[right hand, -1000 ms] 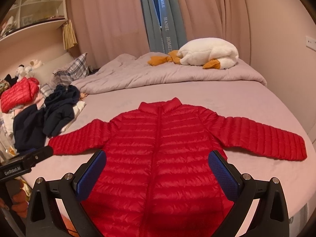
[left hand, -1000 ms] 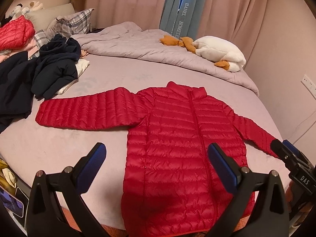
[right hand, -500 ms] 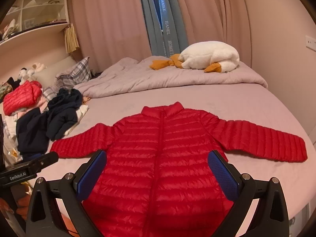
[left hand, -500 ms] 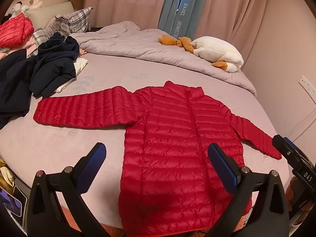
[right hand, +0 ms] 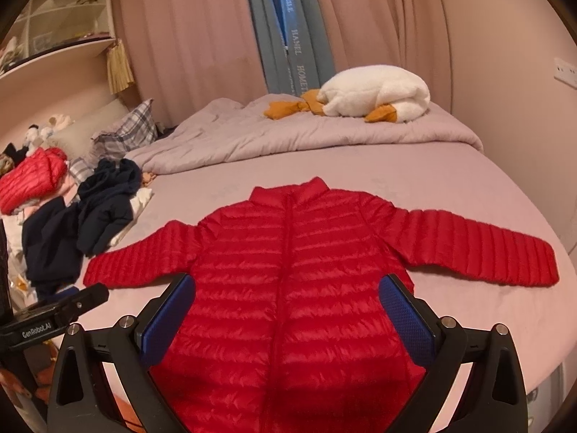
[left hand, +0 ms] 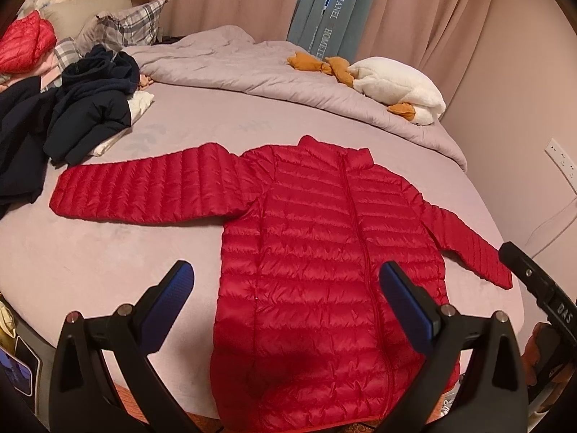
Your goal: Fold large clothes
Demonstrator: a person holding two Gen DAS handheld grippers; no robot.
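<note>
A red quilted puffer jacket (left hand: 317, 252) lies flat and zipped on the bed, both sleeves spread out to the sides; it also shows in the right wrist view (right hand: 295, 281). My left gripper (left hand: 285, 285) is open and empty, held above the jacket's lower part near the bed's front edge. My right gripper (right hand: 286, 299) is open and empty above the jacket's lower front. The right gripper's body shows at the right edge of the left wrist view (left hand: 537, 288); the left gripper's body shows at the left of the right wrist view (right hand: 54, 314).
The bed (left hand: 90, 252) has a mauve sheet. A pile of dark navy clothes (left hand: 83, 115) lies at the left, with another red jacket (left hand: 25, 43) behind. A rumpled duvet (left hand: 252, 68), a plaid pillow (left hand: 122, 25) and a white goose plush (left hand: 396, 90) lie at the back.
Both grippers have drawn back and risen slightly, so the jacket sits a little farther off in both views. The jacket has not moved and both grippers stay open.
</note>
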